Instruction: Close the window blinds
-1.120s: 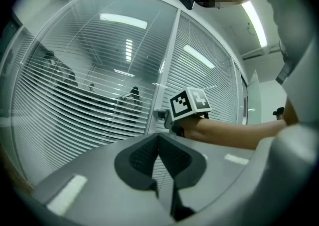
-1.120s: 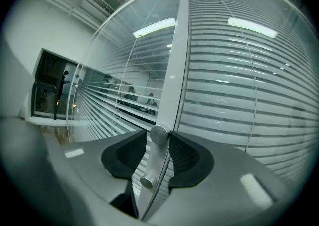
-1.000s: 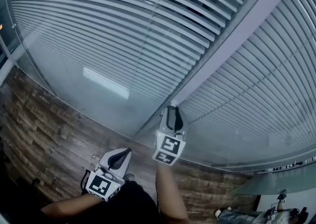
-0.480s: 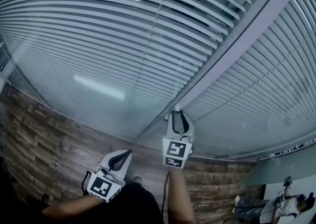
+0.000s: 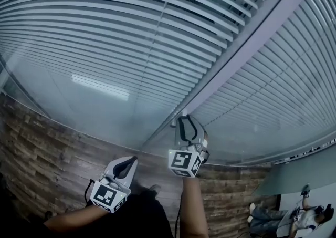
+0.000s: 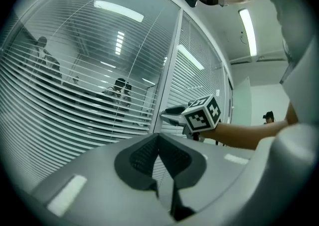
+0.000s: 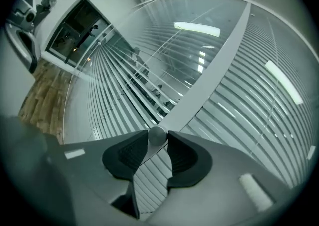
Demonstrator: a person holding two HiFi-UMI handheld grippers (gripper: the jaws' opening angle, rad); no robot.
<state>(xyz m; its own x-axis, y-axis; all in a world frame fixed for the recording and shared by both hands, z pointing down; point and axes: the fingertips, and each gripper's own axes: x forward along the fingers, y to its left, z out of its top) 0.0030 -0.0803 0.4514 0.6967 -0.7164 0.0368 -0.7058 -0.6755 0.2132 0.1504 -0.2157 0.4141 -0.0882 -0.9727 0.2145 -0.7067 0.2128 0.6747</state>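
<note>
The knob point(image 7: 157, 135) has been rolled since a second ago, clamped between the tips of the right gripper point(image 5: 187, 122). The blinds point(image 5: 131, 32) beyond are judged part-tilted; further twisting is needed. The left gripper point(image 5: 130, 162) is held pinched together, empty.

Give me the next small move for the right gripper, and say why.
Probably roll the right gripper about its own line to twist the round knob. Its fingers pinch that knob on the window post, while the blind slats lie open enough that people behind the glass show between them. The left gripper hangs back, shut and empty.
</note>
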